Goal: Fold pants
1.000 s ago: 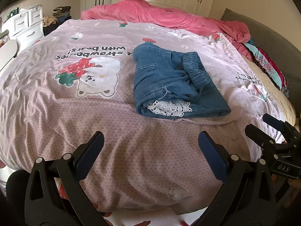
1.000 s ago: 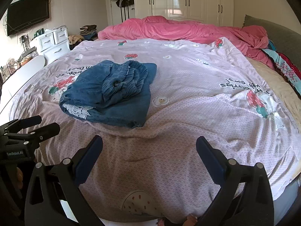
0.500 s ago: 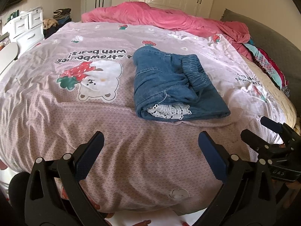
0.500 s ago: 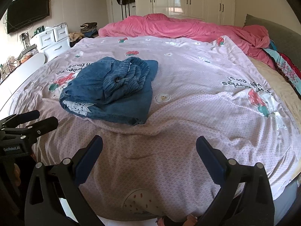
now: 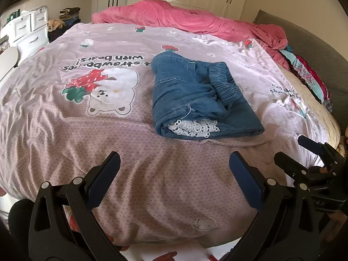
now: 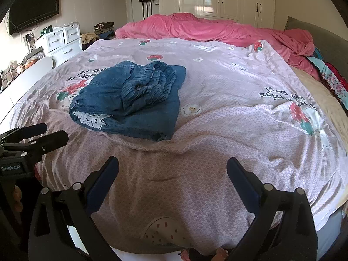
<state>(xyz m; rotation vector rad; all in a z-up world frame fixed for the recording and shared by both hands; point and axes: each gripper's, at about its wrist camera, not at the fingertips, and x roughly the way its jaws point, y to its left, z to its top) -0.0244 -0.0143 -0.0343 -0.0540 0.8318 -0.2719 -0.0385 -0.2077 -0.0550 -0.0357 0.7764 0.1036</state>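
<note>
Pants (image 5: 200, 100) lie folded into a compact denim bundle on the bedspread (image 5: 91, 143), just right of the printed bear (image 5: 113, 93), with the gathered waistband on top and a strip of white lace showing at the near edge. Over the last second the bundle has kept its shape, while both views have drawn slightly away from it, which suggests the folding is done and the tools are retreating. Left gripper (image 5: 174, 182) hangs over the near edge of the bed with fingers wide apart and empty. Right gripper (image 6: 173, 180) is likewise spread and holds nothing. A pink duvet (image 6: 206, 28) is heaped beyond.
</note>
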